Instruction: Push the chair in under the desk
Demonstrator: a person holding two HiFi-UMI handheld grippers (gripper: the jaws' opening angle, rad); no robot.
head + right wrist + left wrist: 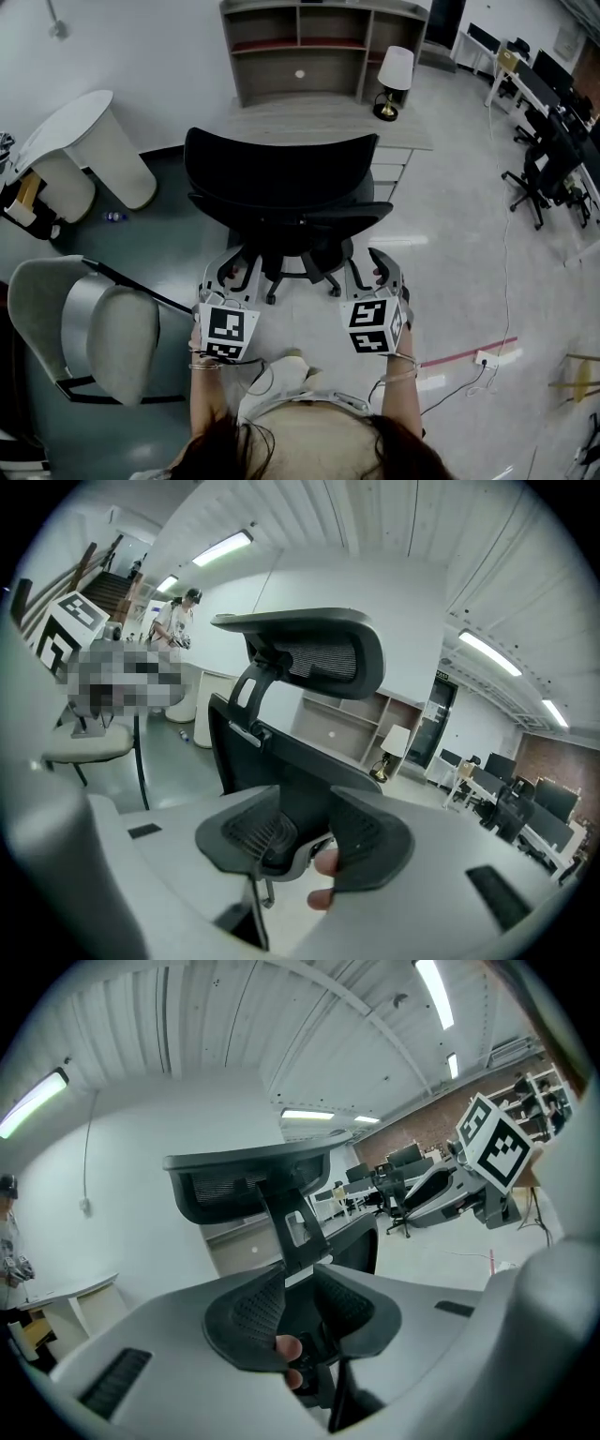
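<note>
Item 1: black chair (pixel 281 192), backrest toward the person, standing just in front of the desk (pixel 328 127).
Items 2 and 3: left tool (pixel 230 270) and right tool (pixel 377 268), both parted and clamping nothing, held low behind the chair.

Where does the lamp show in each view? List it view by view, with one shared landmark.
Head view: lamp upper right of centre.
Left gripper view: not in it.
Right gripper view: lamp right of centre, past the chair.
Shared landmark: the chair.
</note>
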